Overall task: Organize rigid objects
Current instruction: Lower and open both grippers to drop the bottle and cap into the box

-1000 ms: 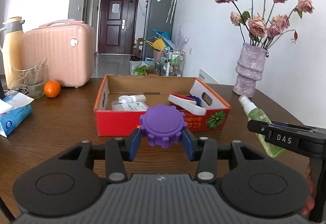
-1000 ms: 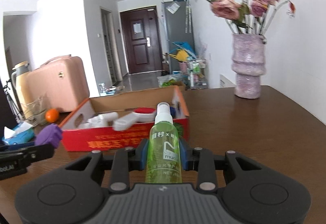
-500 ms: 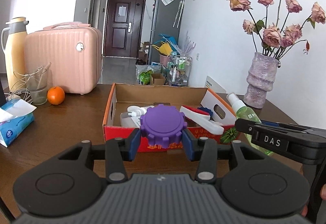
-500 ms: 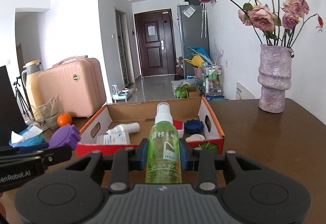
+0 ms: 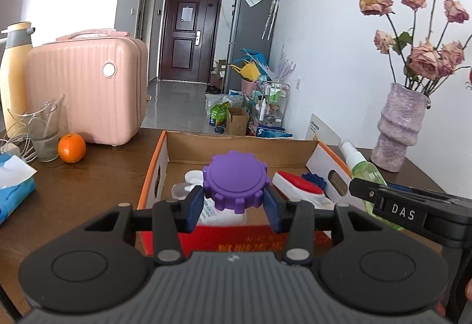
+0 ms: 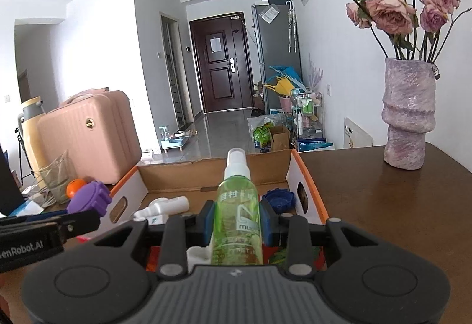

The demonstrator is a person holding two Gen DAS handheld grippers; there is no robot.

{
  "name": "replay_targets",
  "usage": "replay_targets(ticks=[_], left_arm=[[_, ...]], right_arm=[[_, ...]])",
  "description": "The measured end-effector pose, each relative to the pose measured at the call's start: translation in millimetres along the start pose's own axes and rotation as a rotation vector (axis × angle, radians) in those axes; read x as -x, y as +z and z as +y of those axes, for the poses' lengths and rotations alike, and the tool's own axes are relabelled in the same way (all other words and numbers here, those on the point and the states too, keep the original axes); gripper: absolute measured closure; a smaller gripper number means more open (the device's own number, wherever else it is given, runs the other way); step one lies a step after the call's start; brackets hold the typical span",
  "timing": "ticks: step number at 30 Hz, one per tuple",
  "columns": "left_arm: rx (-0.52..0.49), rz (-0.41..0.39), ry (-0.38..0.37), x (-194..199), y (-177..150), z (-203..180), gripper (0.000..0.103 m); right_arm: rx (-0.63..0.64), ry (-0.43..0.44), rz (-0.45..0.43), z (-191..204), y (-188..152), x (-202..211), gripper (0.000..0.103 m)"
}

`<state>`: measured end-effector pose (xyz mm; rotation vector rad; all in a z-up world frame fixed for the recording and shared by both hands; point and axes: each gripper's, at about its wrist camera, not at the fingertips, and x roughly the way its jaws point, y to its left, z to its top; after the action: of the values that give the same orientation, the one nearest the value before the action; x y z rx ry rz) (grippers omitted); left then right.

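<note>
Left hand-held gripper clamped on purple gear, flat face up, over cardboard box near edge. Right hand-held gripper clamped on green spray bottle, upright, nozzle up. Beyond: suitcase left, vase right on table.

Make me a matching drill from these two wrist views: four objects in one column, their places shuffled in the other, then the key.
Things:
1. purple gear-shaped plastic cap
2. green transparent spray bottle
3. dark blue gear-shaped cap
4. round orange fruit

Places:
A. lying inside the red cardboard box
B. clamped in the left gripper
C. on the brown wooden table beside the pink hard-shell suitcase
D. clamped in the right gripper

Pairs: 1-B, 2-D, 3-A, 4-C
</note>
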<state>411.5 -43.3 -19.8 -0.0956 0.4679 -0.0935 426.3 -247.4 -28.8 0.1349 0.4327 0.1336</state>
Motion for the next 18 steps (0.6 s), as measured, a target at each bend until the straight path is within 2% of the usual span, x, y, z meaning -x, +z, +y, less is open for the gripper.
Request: replay_targets(ticks=[18], left_arm=[[-0.001,0.071,0.036,-100,14,2,0.059]], right_arm=[[-0.02,0.011,0.05,-27,12,-90,0.072]])
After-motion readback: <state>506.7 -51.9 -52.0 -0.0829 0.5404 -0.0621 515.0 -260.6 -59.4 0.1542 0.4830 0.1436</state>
